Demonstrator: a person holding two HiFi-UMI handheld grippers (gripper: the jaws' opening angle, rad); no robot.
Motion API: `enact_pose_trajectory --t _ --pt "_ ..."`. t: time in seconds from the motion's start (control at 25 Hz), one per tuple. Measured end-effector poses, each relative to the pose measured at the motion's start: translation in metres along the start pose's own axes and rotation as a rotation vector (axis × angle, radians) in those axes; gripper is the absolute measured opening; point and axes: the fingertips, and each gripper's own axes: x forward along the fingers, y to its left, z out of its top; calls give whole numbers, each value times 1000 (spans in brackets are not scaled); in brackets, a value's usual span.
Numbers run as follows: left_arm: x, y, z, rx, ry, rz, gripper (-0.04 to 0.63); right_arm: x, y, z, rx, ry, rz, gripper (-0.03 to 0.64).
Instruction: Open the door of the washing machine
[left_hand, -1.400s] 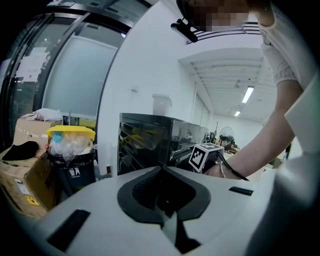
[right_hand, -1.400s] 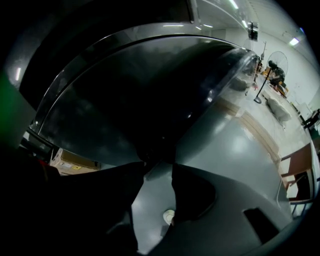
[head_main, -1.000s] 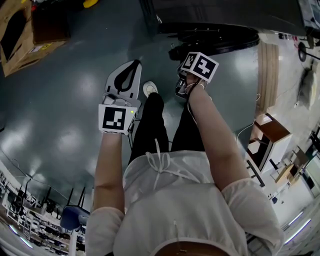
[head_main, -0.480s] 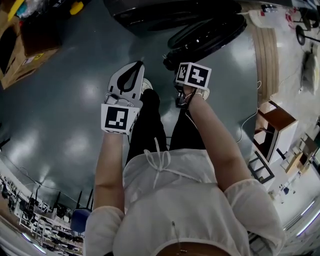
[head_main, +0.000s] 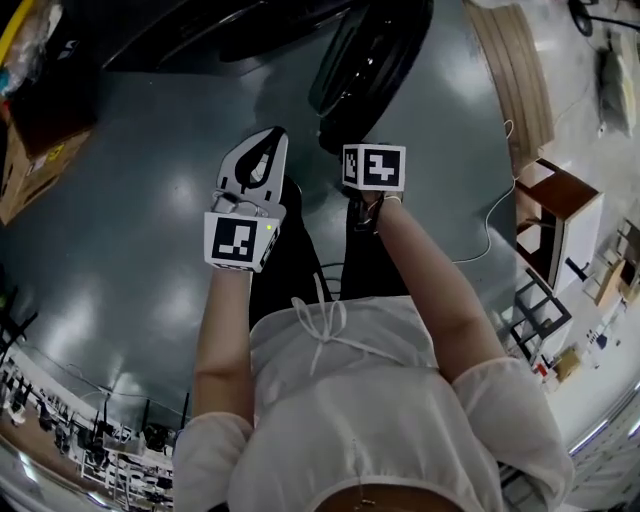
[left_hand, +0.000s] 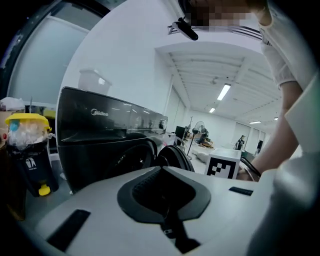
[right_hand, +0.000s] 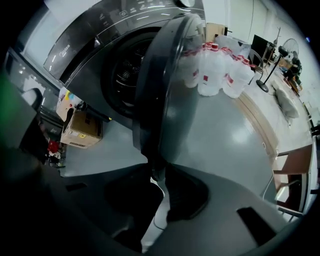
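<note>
Swung round in the head view since a second ago is the door (head_main: 362, 55): then seen broad at the top right, it is now shown nearly edge-on at top centre, with more of the washing machine (right_hand: 95, 42) brought into sight.

The task is judged as good as done. The door is stood well clear of the round opening, and neither tool is on it.

The right gripper (right_hand: 157, 172) is released. Its jaws have just been closing, a narrow slit is left, and only floor is seen through it. The left gripper (head_main: 271, 140) is clenched on nothing, tips together.

Now the containers. The drum (right_hand: 125, 70) is laid bare, but it is dark and nothing can be made out inside. A cardboard box (right_hand: 80, 132) is set beside the machine, flaps shut, contents hidden. Red-capped clear water jugs (right_hand: 215, 70) are clustered beyond the door; their fill cannot be judged.
</note>
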Motion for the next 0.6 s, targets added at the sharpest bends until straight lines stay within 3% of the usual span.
enact_pose_trajectory --t 0.28,0.6 --pt "52 -77 0 24 22 -109 23 -23 -96 -23 10 -13 -98 77" --pt "101 -155 -18 70 63 -189 23 -33 -182 -41 36 -42 -87 78"
